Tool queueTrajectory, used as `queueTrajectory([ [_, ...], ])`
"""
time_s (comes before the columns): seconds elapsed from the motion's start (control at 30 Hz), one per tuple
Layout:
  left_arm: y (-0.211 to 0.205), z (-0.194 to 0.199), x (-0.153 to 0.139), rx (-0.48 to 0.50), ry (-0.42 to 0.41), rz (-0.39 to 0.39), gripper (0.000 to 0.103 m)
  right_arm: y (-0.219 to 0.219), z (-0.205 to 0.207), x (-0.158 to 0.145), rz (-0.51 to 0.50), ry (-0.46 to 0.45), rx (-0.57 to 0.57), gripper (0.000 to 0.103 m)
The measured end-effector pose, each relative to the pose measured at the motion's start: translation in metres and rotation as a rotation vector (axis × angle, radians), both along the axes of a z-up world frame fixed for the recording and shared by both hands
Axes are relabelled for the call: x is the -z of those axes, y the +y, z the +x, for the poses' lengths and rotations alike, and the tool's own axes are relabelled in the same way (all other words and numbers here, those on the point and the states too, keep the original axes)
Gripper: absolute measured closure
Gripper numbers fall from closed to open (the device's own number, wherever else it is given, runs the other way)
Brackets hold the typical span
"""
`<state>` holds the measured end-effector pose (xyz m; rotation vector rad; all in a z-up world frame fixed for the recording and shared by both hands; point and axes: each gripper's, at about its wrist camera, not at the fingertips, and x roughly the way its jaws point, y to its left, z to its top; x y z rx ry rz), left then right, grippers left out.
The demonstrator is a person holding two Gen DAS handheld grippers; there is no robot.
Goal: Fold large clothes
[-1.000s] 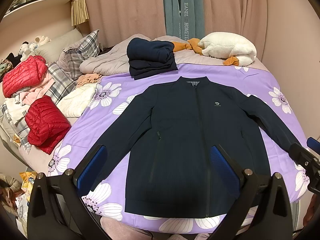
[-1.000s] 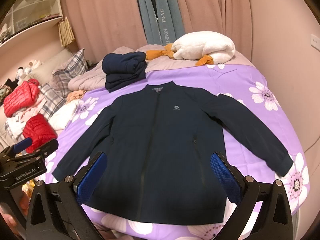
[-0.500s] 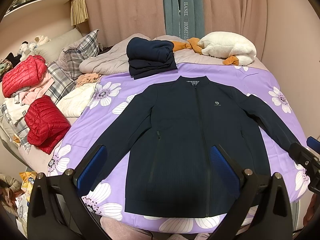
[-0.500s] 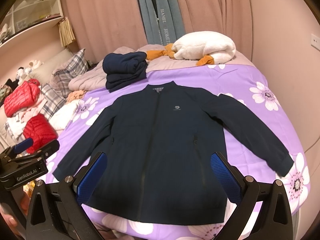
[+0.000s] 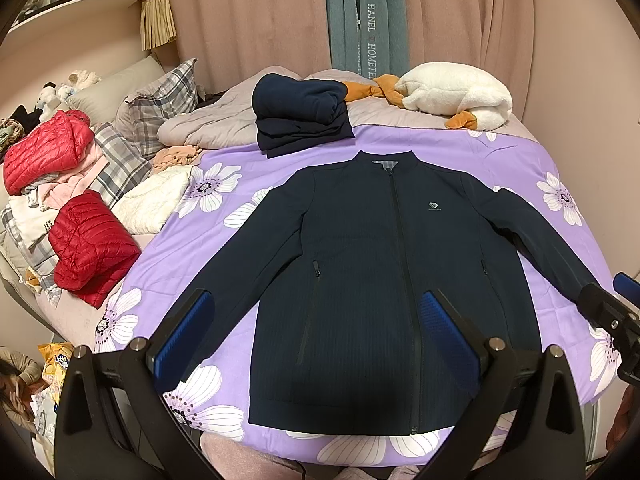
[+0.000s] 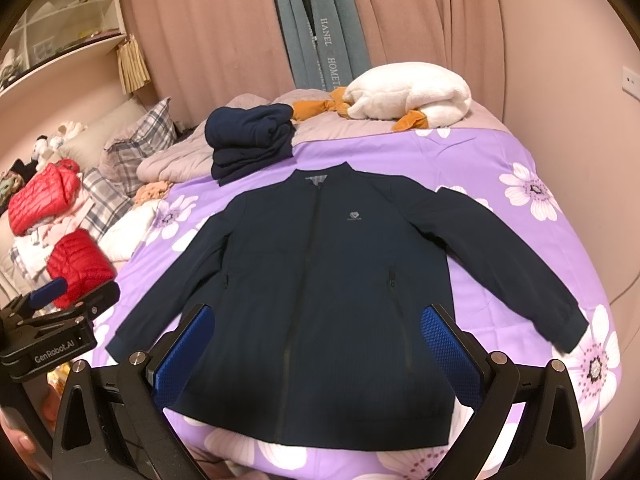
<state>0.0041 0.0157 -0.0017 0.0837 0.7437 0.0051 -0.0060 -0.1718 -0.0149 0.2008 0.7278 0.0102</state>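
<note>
A dark navy zip jacket lies flat and face up on the purple flowered bedspread, sleeves spread to both sides. It also shows in the right wrist view. My left gripper is open and empty, held above the jacket's hem. My right gripper is open and empty, also above the hem. The right gripper shows at the right edge of the left wrist view, by the sleeve cuff. The left gripper shows at the left edge of the right wrist view.
A stack of folded navy clothes sits past the collar. A white plush goose lies at the back. Red down jackets, plaid pillows and loose clothes pile up on the left. Pink curtains hang behind.
</note>
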Motion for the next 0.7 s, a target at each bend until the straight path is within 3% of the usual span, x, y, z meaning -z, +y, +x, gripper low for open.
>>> queueTrajectory([
  [0.3,-0.002,0.004,0.009,0.036,0.009,-0.045,0.0,-0.003,0.0,0.001,0.036,-0.014,0.003,0.001],
  [0.47,0.007,0.029,0.045,0.104,0.124,-0.261,0.0,-0.046,-0.003,0.029,0.295,-0.045,-0.011,0.001],
  [0.57,0.012,0.045,0.073,0.107,0.187,-0.375,0.0,-0.082,-0.011,0.061,0.446,-0.045,0.06,0.001],
  [0.7,0.016,0.062,0.106,0.076,0.255,-0.51,0.0,-0.129,-0.03,0.107,0.554,-0.047,0.201,0.001],
])
